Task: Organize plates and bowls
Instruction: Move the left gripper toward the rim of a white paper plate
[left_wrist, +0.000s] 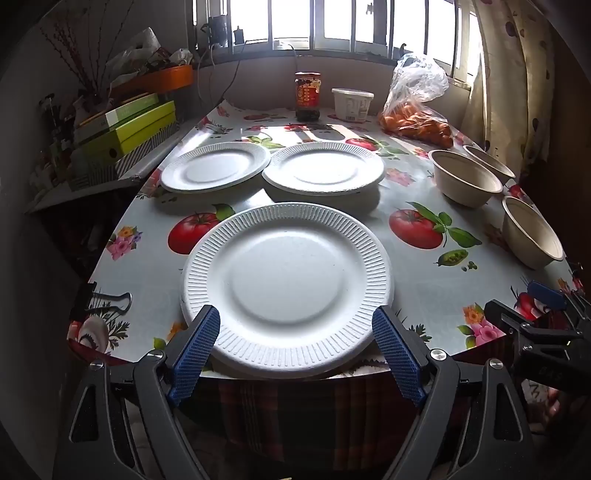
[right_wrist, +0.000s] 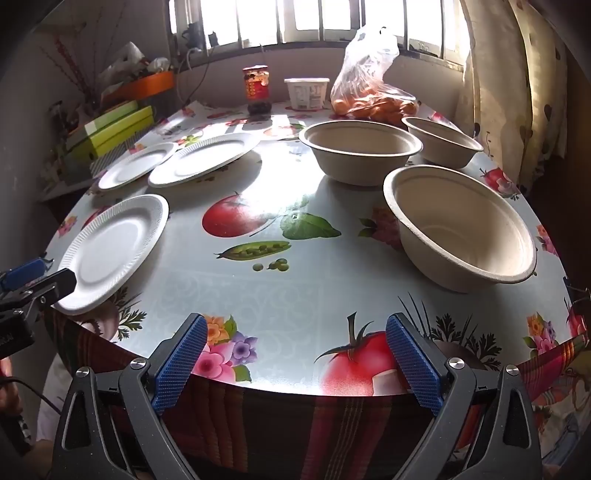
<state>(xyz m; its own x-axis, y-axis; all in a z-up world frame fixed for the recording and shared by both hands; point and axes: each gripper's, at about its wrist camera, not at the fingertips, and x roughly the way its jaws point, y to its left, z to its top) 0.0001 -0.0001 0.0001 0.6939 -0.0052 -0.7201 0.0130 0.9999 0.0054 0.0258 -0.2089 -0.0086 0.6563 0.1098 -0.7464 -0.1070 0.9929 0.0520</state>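
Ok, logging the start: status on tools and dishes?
Left tool open at near white foam plate. Right tool open, empty. Three beige paper bowls unstacked. Nothing blocking.

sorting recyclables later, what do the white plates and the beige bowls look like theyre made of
White plates, such as the nearest plate: probably foam or moulded paper pulp; matte white, faintly pebbled, with pressed ribs round the rim. It could be either.

Beige bowls, such as the nearest bowl: likely moulded plant-fibre pulp; dull, unglazed off-white with a slightly grainy wall and thin rolled rim.
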